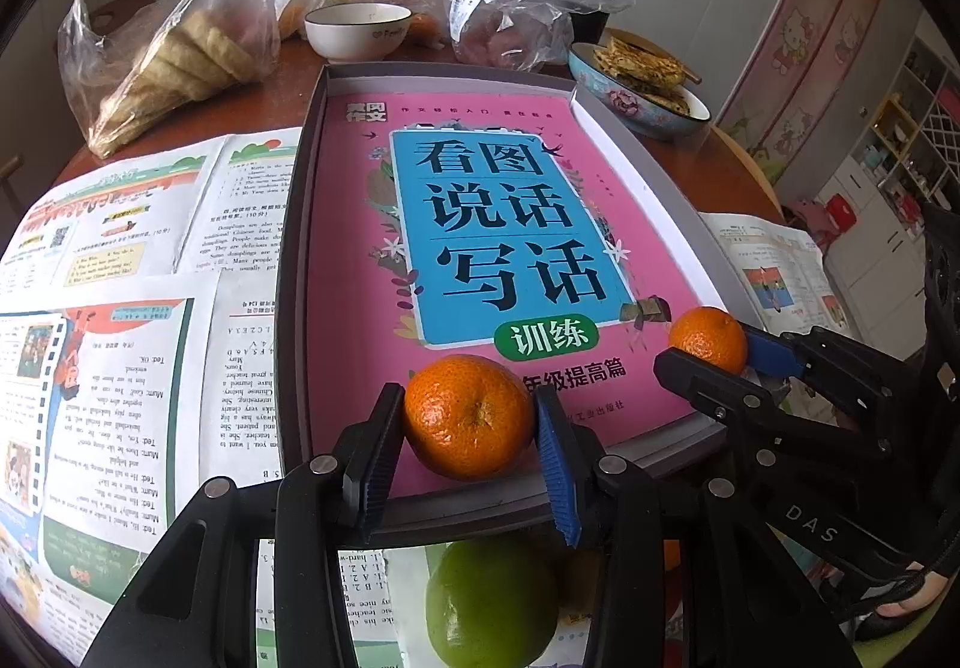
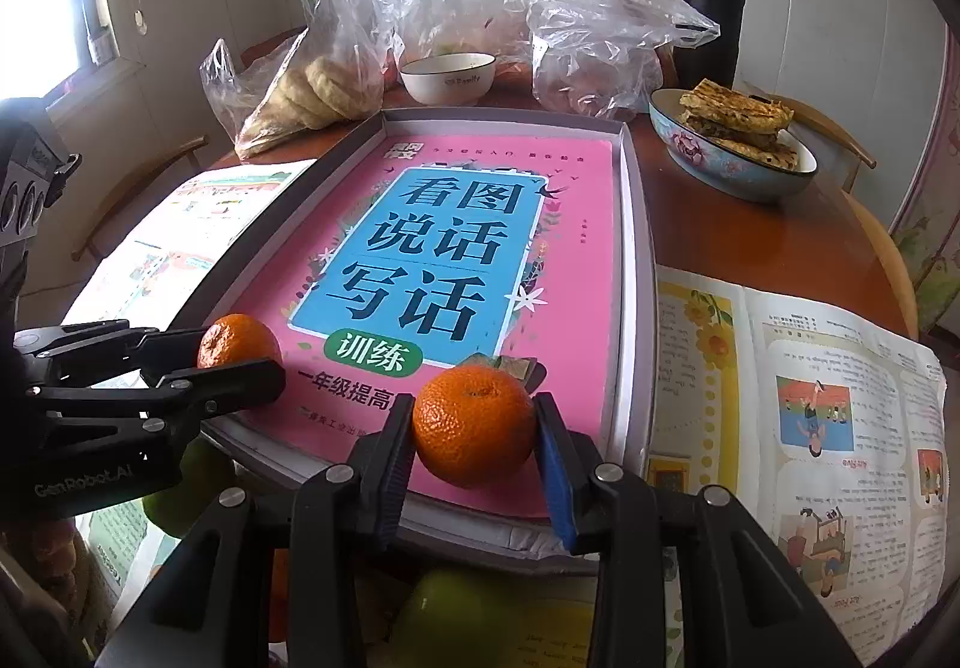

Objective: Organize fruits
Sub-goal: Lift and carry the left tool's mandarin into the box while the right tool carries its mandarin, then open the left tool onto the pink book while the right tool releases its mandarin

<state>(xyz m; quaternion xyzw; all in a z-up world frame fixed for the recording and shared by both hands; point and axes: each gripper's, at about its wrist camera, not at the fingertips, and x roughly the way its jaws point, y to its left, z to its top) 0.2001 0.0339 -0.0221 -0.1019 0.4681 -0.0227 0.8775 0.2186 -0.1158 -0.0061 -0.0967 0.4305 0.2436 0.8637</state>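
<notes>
My left gripper (image 1: 471, 428) is shut on an orange mandarin (image 1: 468, 416) and holds it over the near end of a grey tray (image 1: 300, 224) lined with a pink book (image 1: 360, 260). My right gripper (image 2: 474, 428) is shut on a second mandarin (image 2: 474, 425) over the tray's (image 2: 636, 260) near right corner. Each gripper shows in the other view: the right one (image 1: 711, 353) with its mandarin (image 1: 708, 338), the left one (image 2: 240, 353) with its mandarin (image 2: 239, 339). A green fruit (image 1: 489, 605) lies on the table below the tray's near edge, also in the right wrist view (image 2: 444, 617).
Open printed pages (image 1: 120, 356) lie left and right (image 2: 798, 404) of the tray. Behind it stand a white bowl (image 1: 357, 29), plastic bags of food (image 1: 174, 62), a flowered bowl of flatbreads (image 2: 735, 146) and a black flask (image 2: 711, 2). The round wooden table's edge (image 2: 870, 248) curves at right.
</notes>
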